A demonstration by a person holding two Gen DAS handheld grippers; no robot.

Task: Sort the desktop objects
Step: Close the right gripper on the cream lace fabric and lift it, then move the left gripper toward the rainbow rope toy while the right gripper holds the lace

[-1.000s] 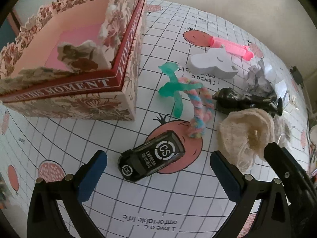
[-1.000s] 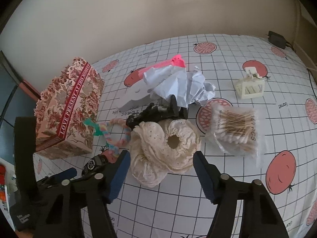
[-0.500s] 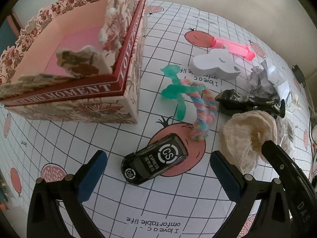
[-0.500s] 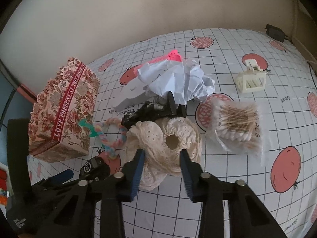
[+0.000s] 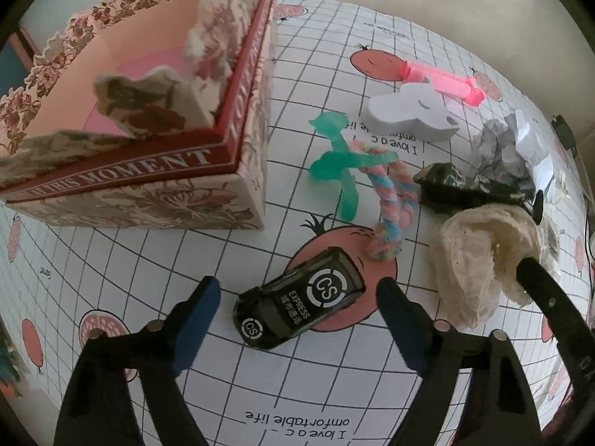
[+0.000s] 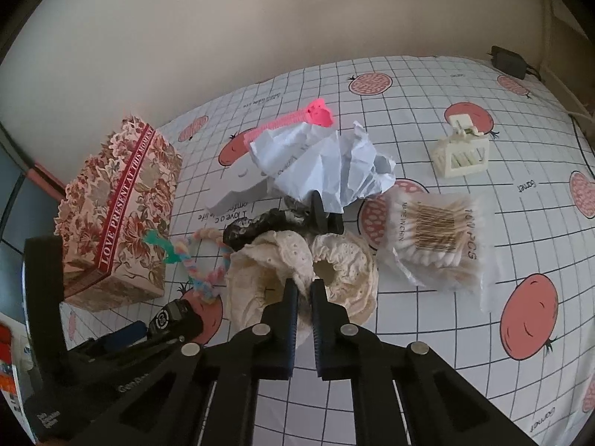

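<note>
The tabletop is viewed steeply from above, close in, by both wrist cameras. The floral box (image 5: 122, 182) fills the left view; shared with the right view are the toy car (image 5: 303, 303) and lace scrunchie (image 6: 308, 275).

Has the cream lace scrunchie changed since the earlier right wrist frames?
Yes. The cream lace scrunchie is now bunched between the right gripper pads; beside it, the cotton swab pack is unmoved.

Soft, even daylight fills both views, brighter toward the right, with only faint shadows under the things. The fisheye lenses bend the grid lines of the desk (image 6: 427, 334) and leave dark corners. The floral box (image 5: 130, 171) looks slightly blurred in the left view; the wall (image 6: 223, 37) is dim.
</note>
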